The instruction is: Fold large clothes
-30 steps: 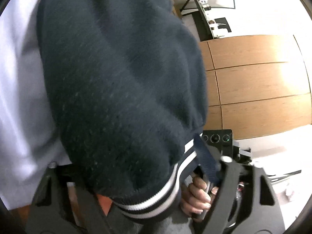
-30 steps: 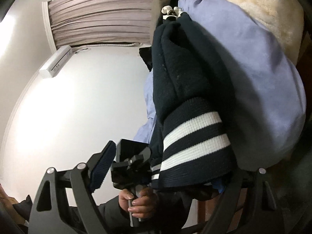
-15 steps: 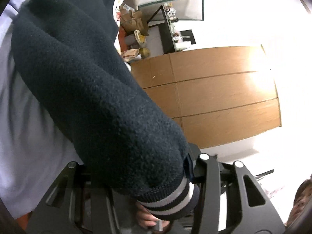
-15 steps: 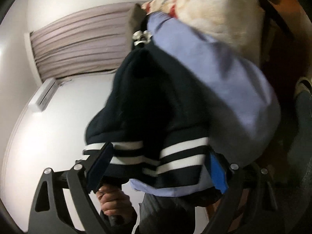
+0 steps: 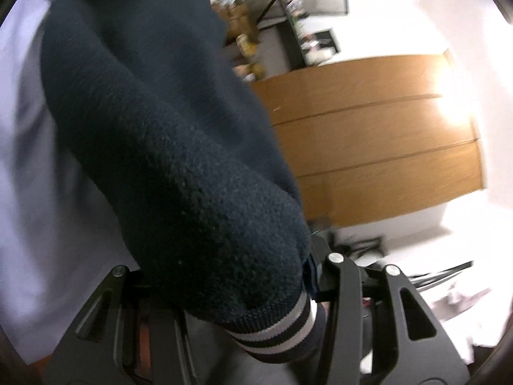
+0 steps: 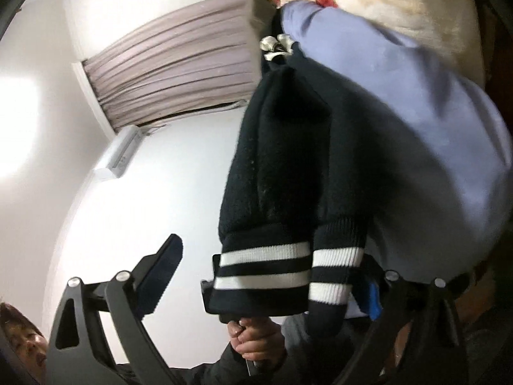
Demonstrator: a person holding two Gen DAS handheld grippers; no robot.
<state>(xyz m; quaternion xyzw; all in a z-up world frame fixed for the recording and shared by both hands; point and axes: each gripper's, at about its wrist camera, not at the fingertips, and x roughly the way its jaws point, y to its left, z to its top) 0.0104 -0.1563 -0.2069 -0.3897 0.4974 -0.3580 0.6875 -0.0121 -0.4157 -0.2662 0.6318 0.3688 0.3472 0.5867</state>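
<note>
Holding the navy jacket [image 5: 166,147] up in the air, the left gripper [image 5: 224,269] seems clamped on the thick fleece just above the striped cuff [image 5: 282,333]. The cloth fills the whole gap between its jaws and one blue pad presses into it. This grip is probably chosen because the ribbed cuff is a firm end by which a heavy sleeve can be led into a fold.

In the right wrist view, the person's hand [image 6: 256,343] grips the left tool's handle directly under the jacket's two cuffs, which hang together. The right gripper [image 6: 275,263] stands wide. Bare wall shows between its one pad and the jacket, and cloth lies only against its other finger, so it likely grips nothing. It appears to wait below the jacket for a second hold.

A lavender cloth [image 6: 416,122] lies against the jacket, and a cream blanket [image 6: 400,0] is behind that cloth. A curtain [image 6: 179,67] and a wooden wardrobe [image 5: 368,134] stand well apart from the jacket.

No basket or box for clothes shows. A shelf [image 5: 298,32] beyond the jacket holds small things, too blurred to name.
</note>
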